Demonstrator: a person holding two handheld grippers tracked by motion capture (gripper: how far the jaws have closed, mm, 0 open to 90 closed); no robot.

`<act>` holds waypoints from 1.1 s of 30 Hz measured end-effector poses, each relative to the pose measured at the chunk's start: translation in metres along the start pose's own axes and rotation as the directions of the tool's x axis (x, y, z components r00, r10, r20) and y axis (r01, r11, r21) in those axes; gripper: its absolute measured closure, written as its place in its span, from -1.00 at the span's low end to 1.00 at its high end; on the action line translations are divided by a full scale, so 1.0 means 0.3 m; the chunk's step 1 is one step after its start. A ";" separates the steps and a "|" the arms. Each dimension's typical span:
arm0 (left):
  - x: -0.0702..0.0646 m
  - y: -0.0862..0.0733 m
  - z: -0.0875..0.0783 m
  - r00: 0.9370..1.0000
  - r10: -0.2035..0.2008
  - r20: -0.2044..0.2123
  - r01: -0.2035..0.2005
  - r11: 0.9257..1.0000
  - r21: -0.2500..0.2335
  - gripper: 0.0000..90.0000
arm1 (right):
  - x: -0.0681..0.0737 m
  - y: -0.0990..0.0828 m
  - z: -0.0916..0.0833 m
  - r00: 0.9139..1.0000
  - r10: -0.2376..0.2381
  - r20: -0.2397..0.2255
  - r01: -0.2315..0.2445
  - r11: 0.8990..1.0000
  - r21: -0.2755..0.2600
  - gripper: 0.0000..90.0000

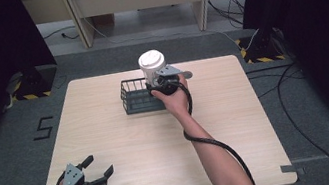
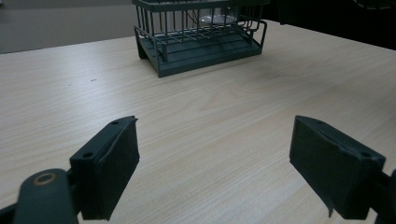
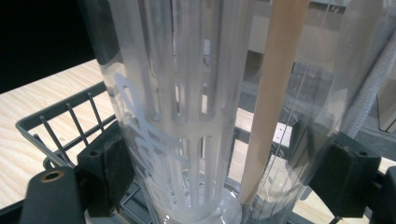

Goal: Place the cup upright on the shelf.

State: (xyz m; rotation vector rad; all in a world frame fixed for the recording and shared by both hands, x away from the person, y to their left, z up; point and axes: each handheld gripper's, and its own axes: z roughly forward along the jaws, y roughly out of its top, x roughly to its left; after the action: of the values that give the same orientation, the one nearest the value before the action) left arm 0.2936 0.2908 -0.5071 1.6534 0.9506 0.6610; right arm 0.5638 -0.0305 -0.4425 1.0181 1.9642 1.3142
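We are standing the clear cup (image 1: 152, 65) in the wire basket (image 1: 134, 97) — right hand-held gripper (image 3: 224, 172) is clamping it, left hand-held gripper (image 1: 98, 167) is waiting open on the desk (image 1: 125, 144); next, releasing gently.

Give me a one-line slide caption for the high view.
Right tool grips a clear lidded cup over the dark wire basket; left tool rests open near the wooden table corner.

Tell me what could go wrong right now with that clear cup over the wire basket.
The right gripper holds the tall clear cup low on its body, so it might tip or slip between the pads. Its base sits close to the wire basket rim and could catch on it, perhaps dragging the light basket. The left gripper rests open, far off, not steadying the basket.
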 end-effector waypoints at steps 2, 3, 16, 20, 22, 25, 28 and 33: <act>0.000 0.000 0.000 1.000 0.001 0.000 -0.001 1.000 0.000 -0.66 | 0.001 -0.006 0.004 1.000 0.002 0.004 -0.002 1.000 0.010 -0.59; 0.000 0.000 0.000 1.000 0.001 0.000 -0.001 1.000 0.001 -0.66 | 0.001 -0.007 0.005 1.000 0.003 0.005 -0.003 1.000 0.014 -0.59; -0.001 0.000 0.001 1.000 0.001 0.001 -0.001 1.000 0.001 -0.66 | 0.002 -0.021 0.015 1.000 -0.004 0.013 0.004 0.999 0.047 -0.59; -0.001 -0.001 0.002 1.000 0.000 0.002 0.000 1.000 0.001 -0.66 | 0.005 -0.018 0.019 1.000 -0.027 0.010 0.026 0.997 0.072 -0.59; -0.003 -0.001 0.003 1.000 0.000 0.004 0.000 1.000 0.002 -0.66 | 0.008 -0.017 0.020 0.999 -0.033 0.009 0.032 0.996 0.084 -0.60; -0.003 0.000 0.004 1.000 0.002 0.005 -0.002 1.000 0.003 -0.66 | 0.007 -0.015 0.020 1.000 -0.023 0.011 0.022 0.995 0.094 -0.60; -0.004 0.000 0.005 1.000 0.003 0.005 -0.003 1.000 0.003 -0.66 | 0.008 -0.011 0.018 1.000 -0.015 0.013 0.014 0.994 0.106 -0.61; -0.005 0.000 0.007 1.000 0.003 0.006 -0.003 1.000 0.005 -0.66 | 0.002 -0.004 0.003 1.000 0.009 0.016 -0.011 0.995 0.103 -0.65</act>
State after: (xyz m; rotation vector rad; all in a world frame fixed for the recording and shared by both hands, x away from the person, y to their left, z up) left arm 0.2945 0.2884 -0.5076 1.6605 0.9459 0.6562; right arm 0.5637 -0.0299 -0.4440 1.0849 2.0361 1.2172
